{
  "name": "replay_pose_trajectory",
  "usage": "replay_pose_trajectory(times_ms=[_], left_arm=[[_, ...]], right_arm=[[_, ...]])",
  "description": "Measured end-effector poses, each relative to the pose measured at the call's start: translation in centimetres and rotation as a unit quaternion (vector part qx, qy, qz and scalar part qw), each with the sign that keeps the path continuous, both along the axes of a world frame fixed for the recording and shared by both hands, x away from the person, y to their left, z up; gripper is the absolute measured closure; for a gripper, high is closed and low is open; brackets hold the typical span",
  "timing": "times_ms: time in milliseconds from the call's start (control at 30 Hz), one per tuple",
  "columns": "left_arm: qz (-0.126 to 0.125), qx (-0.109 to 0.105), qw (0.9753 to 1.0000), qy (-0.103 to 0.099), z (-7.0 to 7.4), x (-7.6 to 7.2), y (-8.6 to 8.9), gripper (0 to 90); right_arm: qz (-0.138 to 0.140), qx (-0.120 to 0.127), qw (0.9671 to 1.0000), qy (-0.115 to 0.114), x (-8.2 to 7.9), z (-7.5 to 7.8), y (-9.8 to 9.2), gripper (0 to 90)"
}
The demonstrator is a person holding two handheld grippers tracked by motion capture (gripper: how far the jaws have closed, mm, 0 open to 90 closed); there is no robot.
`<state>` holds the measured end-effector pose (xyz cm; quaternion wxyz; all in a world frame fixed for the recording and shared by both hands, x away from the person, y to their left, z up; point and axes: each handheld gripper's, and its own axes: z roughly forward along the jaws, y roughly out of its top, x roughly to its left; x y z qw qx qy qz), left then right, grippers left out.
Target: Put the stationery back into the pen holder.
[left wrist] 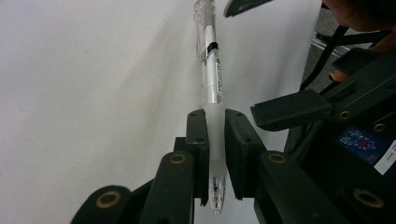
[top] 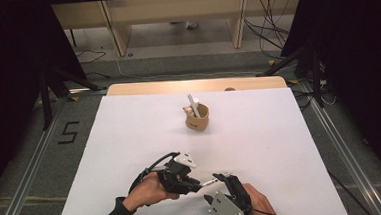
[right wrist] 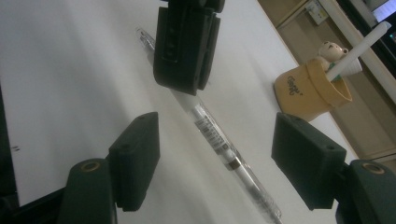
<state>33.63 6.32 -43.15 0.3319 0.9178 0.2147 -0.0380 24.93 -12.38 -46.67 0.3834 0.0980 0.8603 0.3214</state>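
Note:
A clear pen (left wrist: 209,70) with a frosted grip is clamped in my left gripper (left wrist: 215,119), its tip toward the camera. In the high view the left gripper (top: 194,184) sits near the table's front edge and holds the pen (top: 209,182) out to the right. My right gripper (top: 224,177) stands open there, one jaw on each side of the pen's far end. In the right gripper view the pen (right wrist: 219,140) runs between the right gripper's (right wrist: 215,140) spread jaws without touching them. The left gripper's fingers (right wrist: 187,44) close on it farther up.
A tan cup (top: 197,118) with a white stick-like item (top: 193,105) and a small bear figure stands at the middle of the white table (top: 130,141). The same cup (right wrist: 310,91) shows at the upper right of the right gripper view. Dark floor and cables surround the table.

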Motion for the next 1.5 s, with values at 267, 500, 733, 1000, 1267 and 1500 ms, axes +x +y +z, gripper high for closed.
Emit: replay_pose_trajectory(times_ms=[267, 500, 733, 1000, 1267, 1500], left_arm=[[-0.008, 0.009, 0.9999, -0.002, 0.2, -0.1, 0.0, 80.0], [-0.010, 0.016, 0.9998, -0.004, 0.4, -0.3, -0.1, 80.0], [-0.015, 0.017, 0.9998, 0.000, 0.5, -0.3, -0.1, 79.9], [-0.018, 0.023, 0.9996, 0.002, 0.4, -0.4, -0.2, 79.9], [-0.019, 0.024, 0.9995, 0.003, 0.4, -0.3, -0.2, 79.9], [-0.014, 0.021, 0.9996, 0.008, 0.3, -0.2, -0.2, 79.8]], right_arm=[[0.013, -0.055, 0.9978, -0.034, -0.4, -0.5, 1.0, 41.2], [0.020, -0.103, 0.9916, -0.076, -0.6, -1.2, 2.0, 51.5], [0.027, -0.129, 0.9870, -0.092, -0.8, -1.5, 2.5, 60.6], [0.030, -0.163, 0.9796, -0.114, -0.9, -1.8, 3.0, 68.7], [0.037, -0.191, 0.9714, -0.136, -1.0, -2.1, 3.3, 75.8], [0.041, -0.205, 0.9670, -0.145, -1.1, -2.4, 3.4, 79.1]])
